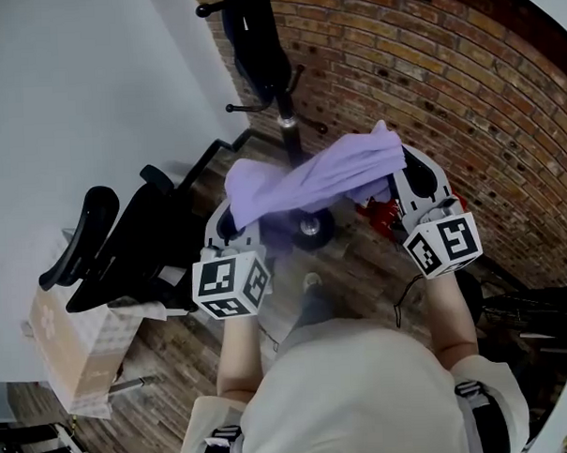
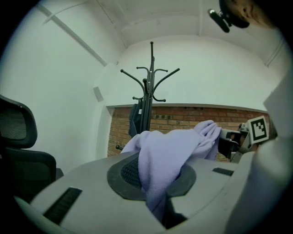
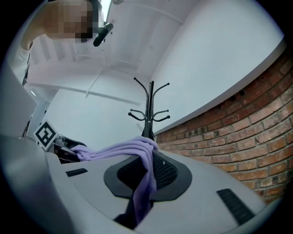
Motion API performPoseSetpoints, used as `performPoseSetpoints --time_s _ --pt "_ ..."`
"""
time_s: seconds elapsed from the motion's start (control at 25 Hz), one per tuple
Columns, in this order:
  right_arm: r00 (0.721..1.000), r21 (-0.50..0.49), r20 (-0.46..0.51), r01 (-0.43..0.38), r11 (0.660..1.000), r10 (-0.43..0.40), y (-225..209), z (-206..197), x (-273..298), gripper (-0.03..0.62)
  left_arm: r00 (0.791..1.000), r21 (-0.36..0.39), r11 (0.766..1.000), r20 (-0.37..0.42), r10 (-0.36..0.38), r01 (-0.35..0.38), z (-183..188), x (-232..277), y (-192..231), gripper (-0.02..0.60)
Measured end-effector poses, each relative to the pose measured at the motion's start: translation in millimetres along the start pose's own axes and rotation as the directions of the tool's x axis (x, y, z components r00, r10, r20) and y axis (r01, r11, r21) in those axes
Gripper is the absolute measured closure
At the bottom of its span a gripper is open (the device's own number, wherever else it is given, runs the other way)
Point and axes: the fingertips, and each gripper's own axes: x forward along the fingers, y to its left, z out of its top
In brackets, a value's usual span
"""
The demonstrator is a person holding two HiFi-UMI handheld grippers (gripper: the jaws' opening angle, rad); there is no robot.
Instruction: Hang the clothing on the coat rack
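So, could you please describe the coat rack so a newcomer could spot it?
Find the brick wall where it meets the white wall. In that corner stands the coat rack, a thin black pole with curved hooks and a dark garment on it, unlike the squat office chair nearby.

Soft lilac fabric garment (image 1: 319, 180): plain pale purple, no print.
Left gripper (image 1: 238, 212), right gripper (image 1: 405, 173): light grey shells, dark grey ribbed pads, white cubes with black square markers.
Slender metal coat rack (image 2: 149, 91): black.
Dark cloth on the rack (image 1: 252, 44): near-black navy.
Brick wall (image 1: 427, 64): red-brown, pale mortar lines.
Smooth plaster wall (image 1: 80, 89): white.
Wooden plank floor (image 1: 177, 362): brown, streaked grain.
Mesh-backed office chair (image 1: 125, 242): black.
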Motion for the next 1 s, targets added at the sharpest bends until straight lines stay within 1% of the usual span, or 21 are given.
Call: performPoseSetpoints --time_s 0.12,0.32,0.48,0.64,0.8,1.0 --pt "1.0 -0.015 0.027 0.003 1.0 -0.003 -8 16 19 0.568 1.0 0.011 1.0 0.021 -0.018 0.018 18 19 5 0.546" --pt "0.998 -0.086 0.07 0.011 0.996 -0.005 -22 43 50 0.568 0.996 0.041 0.998 0.081 -0.041 0.038 55 47 12 0.546" --pt "0.993 -0.132 0.114 0.021 0.991 -0.006 -30 67 73 0.568 0.99 0.06 0.997 0.128 -0.061 0.053 84 64 16 0.546" --pt "0.989 -0.156 0.145 0.038 0.987 -0.015 -42 85 95 0.568 0.982 0.079 0.994 0.168 -0.084 0.071 108 84 19 0.546" --pt "0.988 -0.179 0.155 0.049 0.983 -0.021 -56 93 117 0.568 0.976 0.097 0.992 0.198 -0.093 0.075 126 103 22 0.546" --pt "0.989 -0.194 0.145 0.059 0.979 -0.031 -70 89 144 0.568 0.973 0.11 0.991 0.21 -0.097 0.075 136 126 31 0.546"
